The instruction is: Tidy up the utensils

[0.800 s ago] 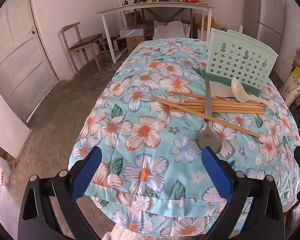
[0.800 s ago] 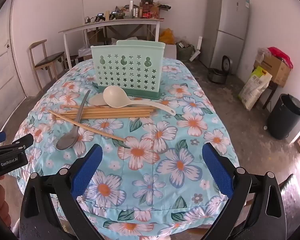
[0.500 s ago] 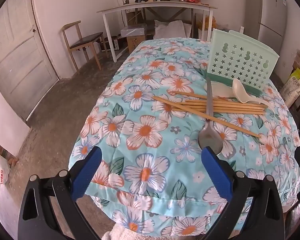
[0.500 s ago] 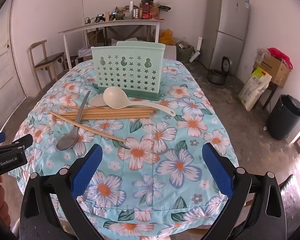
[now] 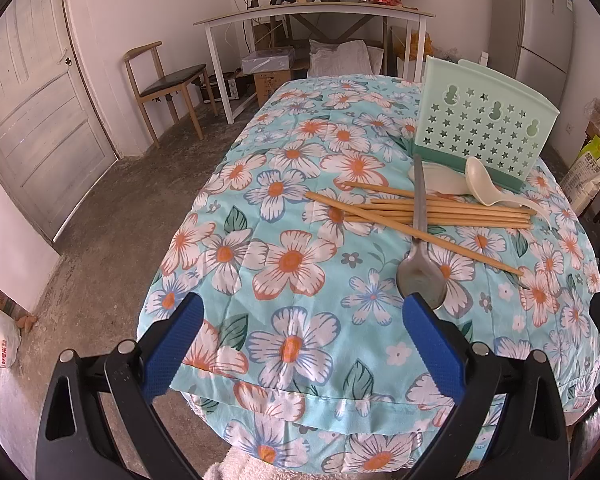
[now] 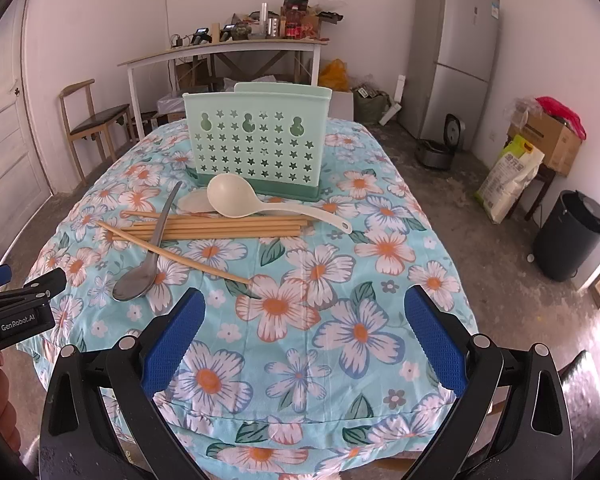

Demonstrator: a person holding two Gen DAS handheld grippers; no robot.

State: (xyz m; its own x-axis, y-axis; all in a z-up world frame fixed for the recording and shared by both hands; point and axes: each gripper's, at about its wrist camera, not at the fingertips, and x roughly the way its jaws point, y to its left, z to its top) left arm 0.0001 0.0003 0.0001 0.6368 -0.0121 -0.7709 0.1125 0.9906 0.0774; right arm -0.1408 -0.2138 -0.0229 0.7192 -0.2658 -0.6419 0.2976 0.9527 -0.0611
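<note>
Floral tablecloth (image 6: 340,280) hides table; flat white utensil (image 6: 194,202) partly covered; both tongs (image 5: 300,332) (image 6: 304,332) spread, empty.

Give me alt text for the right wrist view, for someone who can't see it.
The open right gripper hovers over a floral-clothed table where a metal spoon, wooden chopsticks and a cream ladle lie before an upright mint-green utensil holder.

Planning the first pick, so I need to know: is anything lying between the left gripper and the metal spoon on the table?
Nothing visible does. The left gripper is open above the near edge of the floral cloth, and only bare cloth lies between it and the bowl of the metal spoon. The spoon's handle lies across the chopsticks.
</note>
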